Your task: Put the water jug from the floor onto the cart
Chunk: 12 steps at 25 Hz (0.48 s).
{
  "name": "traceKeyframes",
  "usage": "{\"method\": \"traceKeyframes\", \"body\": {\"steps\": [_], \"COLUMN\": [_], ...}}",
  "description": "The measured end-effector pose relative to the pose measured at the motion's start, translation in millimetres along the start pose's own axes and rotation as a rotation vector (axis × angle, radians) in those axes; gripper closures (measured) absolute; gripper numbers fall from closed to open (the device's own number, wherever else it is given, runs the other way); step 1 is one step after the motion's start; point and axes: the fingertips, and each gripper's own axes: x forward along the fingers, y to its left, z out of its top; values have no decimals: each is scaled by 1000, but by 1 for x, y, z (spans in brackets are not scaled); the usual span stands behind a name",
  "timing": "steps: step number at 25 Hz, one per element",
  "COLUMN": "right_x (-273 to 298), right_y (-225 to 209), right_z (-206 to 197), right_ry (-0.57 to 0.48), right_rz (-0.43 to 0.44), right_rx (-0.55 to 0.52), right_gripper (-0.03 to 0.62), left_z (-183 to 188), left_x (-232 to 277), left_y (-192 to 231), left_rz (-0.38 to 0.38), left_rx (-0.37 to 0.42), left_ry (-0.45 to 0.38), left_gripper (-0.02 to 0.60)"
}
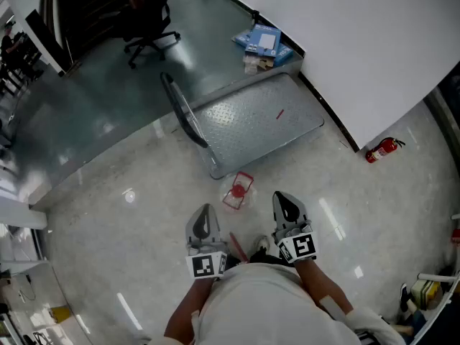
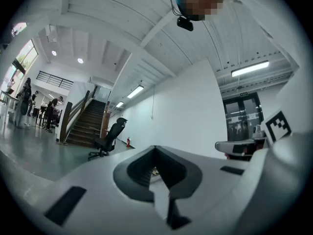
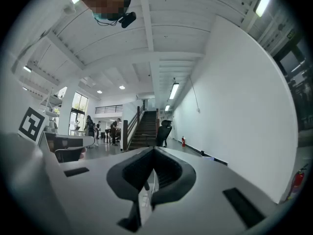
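Seen from the head view, a clear water jug (image 1: 238, 190) with a red cap and red frame stands on the pale floor, just short of the cart. The cart (image 1: 287, 117) is a low grey metal platform with a dark push handle (image 1: 184, 113) at its left end. My left gripper (image 1: 204, 210) and right gripper (image 1: 282, 195) are held level above the floor on my side of the jug, one on each side of it and touching nothing. Both have their jaws together and empty. The left gripper (image 2: 156, 149) and the right gripper (image 3: 154, 149) each look out over a hall; the jug is hidden there.
A white wall (image 1: 345, 42) runs along the cart's far right side. Blue boxes (image 1: 263, 45) lie by the cart's far end. A black office chair (image 1: 149, 19) stands further off, and a red fire extinguisher (image 1: 380, 150) lies at the wall's corner. Stairs (image 3: 144, 131) and people show far away.
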Motion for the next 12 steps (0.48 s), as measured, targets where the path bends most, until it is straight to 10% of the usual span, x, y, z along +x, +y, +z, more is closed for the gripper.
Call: {"method": "traceKeyframes", "body": {"steps": [12], "right_x": [-2], "right_y": [-4], "right_z": [-2], "right_ry": [-8], "right_rz": [-19], "right_rx": [-6], "right_gripper": [582], "left_z": [-4], "left_x": [0], "left_y": [-1], "left_rz": [-2], "left_rx": [-6], "left_ry": [6], "left_gripper": [578]}}
